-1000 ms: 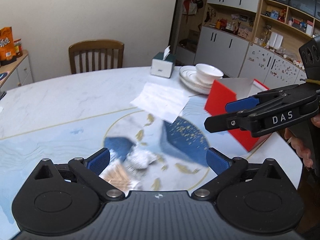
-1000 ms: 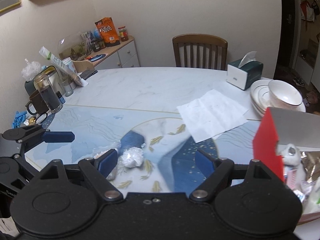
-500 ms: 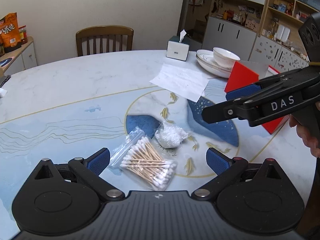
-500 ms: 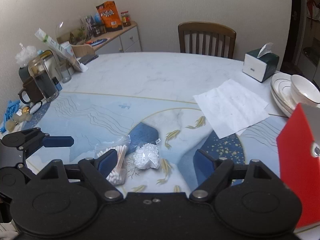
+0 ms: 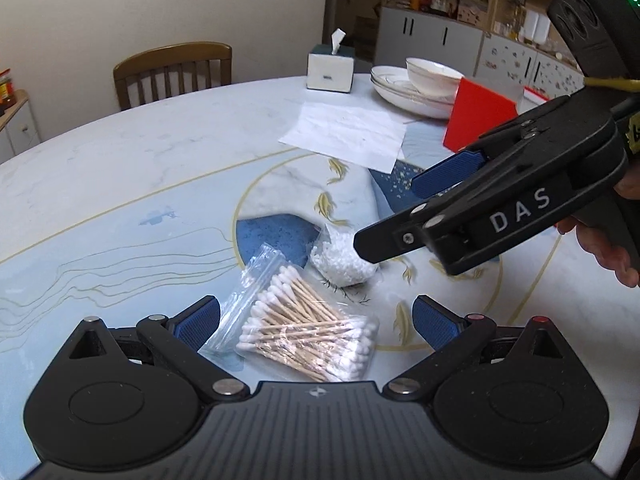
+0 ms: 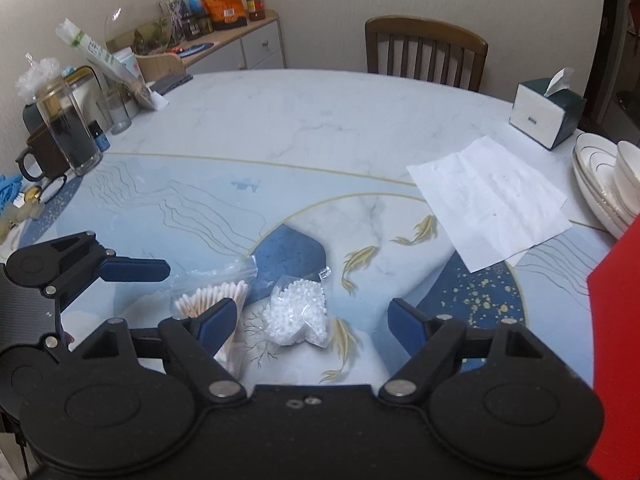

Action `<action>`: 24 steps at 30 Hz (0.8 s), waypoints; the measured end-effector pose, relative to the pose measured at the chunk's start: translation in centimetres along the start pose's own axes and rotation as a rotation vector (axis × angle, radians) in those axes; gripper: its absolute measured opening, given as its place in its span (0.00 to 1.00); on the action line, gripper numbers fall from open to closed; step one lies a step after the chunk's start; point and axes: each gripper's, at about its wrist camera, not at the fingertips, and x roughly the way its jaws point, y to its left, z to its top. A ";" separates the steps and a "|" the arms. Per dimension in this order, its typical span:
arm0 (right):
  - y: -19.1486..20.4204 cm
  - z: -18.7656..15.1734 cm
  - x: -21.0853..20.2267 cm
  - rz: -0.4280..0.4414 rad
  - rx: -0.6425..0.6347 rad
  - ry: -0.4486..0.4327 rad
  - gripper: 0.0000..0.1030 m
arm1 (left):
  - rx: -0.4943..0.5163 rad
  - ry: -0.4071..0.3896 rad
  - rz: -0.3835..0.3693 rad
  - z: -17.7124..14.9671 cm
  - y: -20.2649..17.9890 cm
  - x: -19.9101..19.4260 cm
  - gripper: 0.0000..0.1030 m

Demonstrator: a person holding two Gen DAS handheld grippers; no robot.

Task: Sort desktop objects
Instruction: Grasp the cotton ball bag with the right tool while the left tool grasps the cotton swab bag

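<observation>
While both packets lie loose on the table (image 6: pixel 320 128), nothing here reads as sorted yet: the bag of cotton swabs (image 5: pixel 308 332) rests flat near the table's front edge, and the small bag of white pellets (image 6: pixel 298 314) sits just beside it, touching or nearly so. The left gripper (image 5: pixel 316 322) hangs over the swabs with its jaws wide and the bag lying between and below the blue pads, not pressed by them. The right gripper (image 6: pixel 310 320) is likewise empty, its jaws slightly closing with the pellet bag framed between them but untouched. The red box (image 5: pixel 478 114), well apart to the right beside the stacked dishes (image 5: pixel 416 84), is probably the destination, though its inside cannot be seen now. My reading is that the work stands at the approach before two pickups; grasping, carrying and placing both bags all remain. A sheet of paper (image 6: pixel 492 200) also lies on the table.
</observation>
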 end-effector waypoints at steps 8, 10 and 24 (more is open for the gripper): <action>-0.1 -0.3 2.3 -0.011 -0.014 0.043 0.76 | 0.027 0.027 -0.008 -0.2 0.3 1.4 1.00; -0.1 -0.2 2.6 -0.006 -0.012 0.044 0.76 | 0.030 0.034 -0.008 -0.3 0.3 1.7 1.00; 0.1 -0.3 4.7 -0.002 -0.029 0.088 0.67 | 0.039 0.056 -0.010 -0.7 0.5 2.4 0.99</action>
